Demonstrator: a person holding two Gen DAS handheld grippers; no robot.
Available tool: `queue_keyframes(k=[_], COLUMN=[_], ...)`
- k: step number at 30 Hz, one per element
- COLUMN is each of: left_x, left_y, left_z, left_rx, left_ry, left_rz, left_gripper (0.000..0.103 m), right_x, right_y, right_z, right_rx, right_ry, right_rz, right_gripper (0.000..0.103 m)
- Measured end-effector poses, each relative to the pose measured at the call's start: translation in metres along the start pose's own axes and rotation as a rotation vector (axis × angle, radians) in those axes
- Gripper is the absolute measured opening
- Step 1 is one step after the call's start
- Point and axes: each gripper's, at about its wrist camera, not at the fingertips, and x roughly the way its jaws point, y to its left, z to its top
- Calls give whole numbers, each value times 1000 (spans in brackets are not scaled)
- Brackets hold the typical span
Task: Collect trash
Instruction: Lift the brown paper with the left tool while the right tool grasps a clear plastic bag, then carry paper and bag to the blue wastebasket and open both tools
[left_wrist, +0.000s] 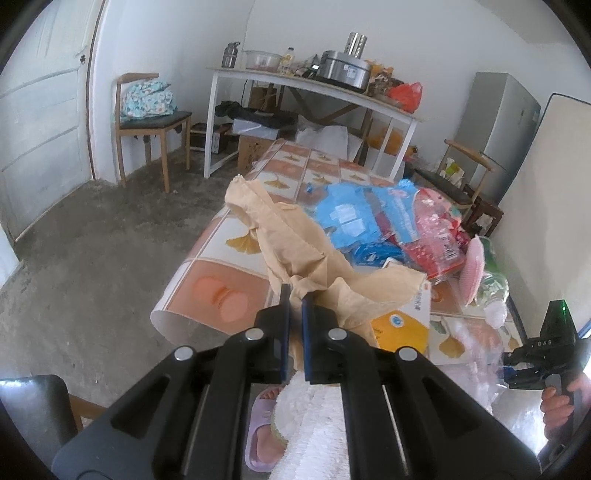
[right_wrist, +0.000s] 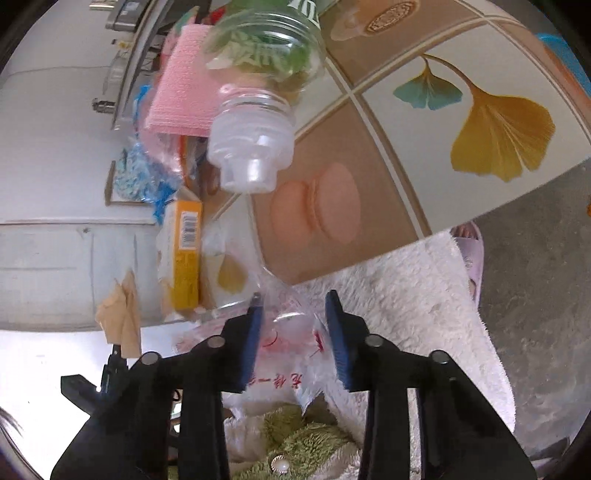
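Observation:
My left gripper (left_wrist: 295, 295) is shut on a crumpled tan paper bag (left_wrist: 295, 236) and holds it up over the near end of the table (left_wrist: 218, 266). The same paper shows small in the right wrist view (right_wrist: 120, 314). My right gripper (right_wrist: 293, 306) has its jaws apart around a thin clear plastic bag (right_wrist: 288, 332) with red print; it also appears at the right edge of the left wrist view (left_wrist: 532, 363). A clear plastic bottle (right_wrist: 258, 74) with a green label lies on the table ahead of it.
Blue and red plastic wrappers (left_wrist: 373, 218), a yellow box (right_wrist: 184, 258) and a pink sponge cloth (right_wrist: 181, 85) lie on the patterned tablecloth. A white fluffy garment (right_wrist: 424, 295) is below. A chair (left_wrist: 147, 122) and a cluttered white shelf table (left_wrist: 306, 85) stand beyond.

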Motion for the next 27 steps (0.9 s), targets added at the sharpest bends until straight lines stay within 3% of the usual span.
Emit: queue_keyframes(k=[7,15,22,27], left_x=[-23,-44,-36,-16], left_y=[-26,-87,-167,-242], left_z=[7,16,21,17], left_rx=[37,125,221,338], left_ry=[-55,-115,-87,-20], left_rz=[-43,-189,-382,-507], left_gripper=[4,4,4,4], right_x=[-30,-80,-136,-191], right_y=[-3,-4,-17,-58], right_z=[-6,-22,-19,-15], right_rx=[-59,-118,-109,-30], right_ry=[-18,-68,-211,-372], right_rz=[66,155,210,201], right_gripper=[25,24,24,24])
